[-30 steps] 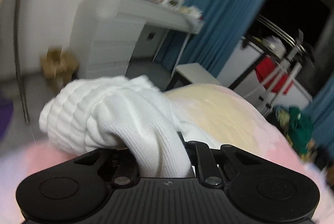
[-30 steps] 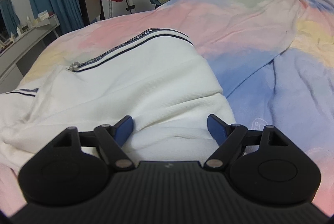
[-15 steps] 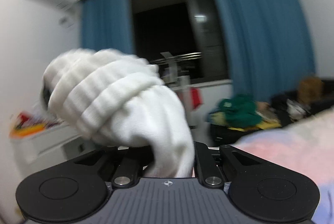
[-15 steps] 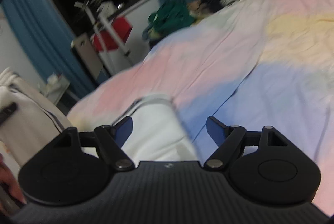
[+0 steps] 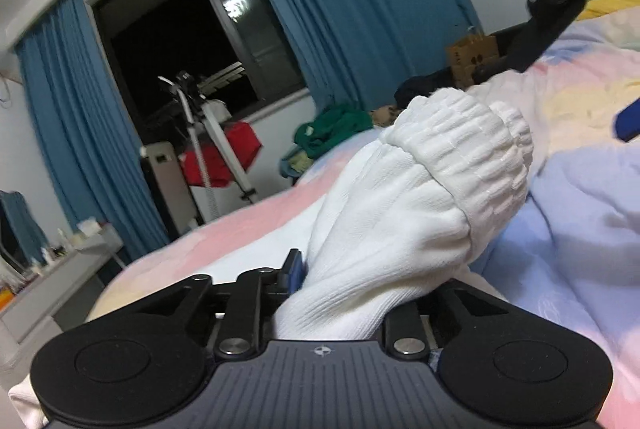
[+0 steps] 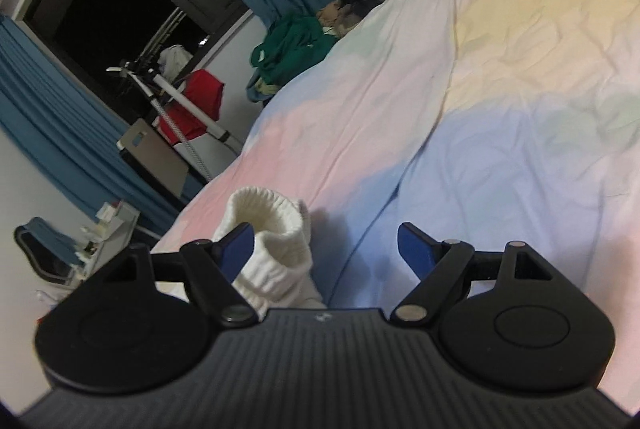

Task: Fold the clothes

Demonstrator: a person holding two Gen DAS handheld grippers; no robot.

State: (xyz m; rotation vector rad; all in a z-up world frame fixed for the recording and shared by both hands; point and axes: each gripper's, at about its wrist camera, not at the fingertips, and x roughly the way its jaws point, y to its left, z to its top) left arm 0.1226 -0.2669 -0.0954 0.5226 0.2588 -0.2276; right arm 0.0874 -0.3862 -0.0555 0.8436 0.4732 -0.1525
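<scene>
Mostly pastel bedspread (image 6: 500, 77), blue curtains (image 5: 352, 1).

- Indoor artificial light, night; window (image 5: 192, 41) black with a ceiling-lamp reflection glaring in the glass.
- White sleeve cuff (image 5: 460, 153) bright, near blown out.
- Soft shadow beside the cuff on the bedspread (image 6: 500, 77).
- Strong fisheye bending at edges; dark corners.
- Background slightly soft, mild motion blur.

A white knit sleeve (image 5: 384, 229) with a ribbed, gathered cuff (image 5: 464, 145) is pinched near its end between the jaws of the left hand-held gripper (image 5: 344, 289). The cuff is held raised above the pastel bed cover (image 5: 580, 213), its opening seen from the right wrist view (image 6: 272, 221).
</scene>
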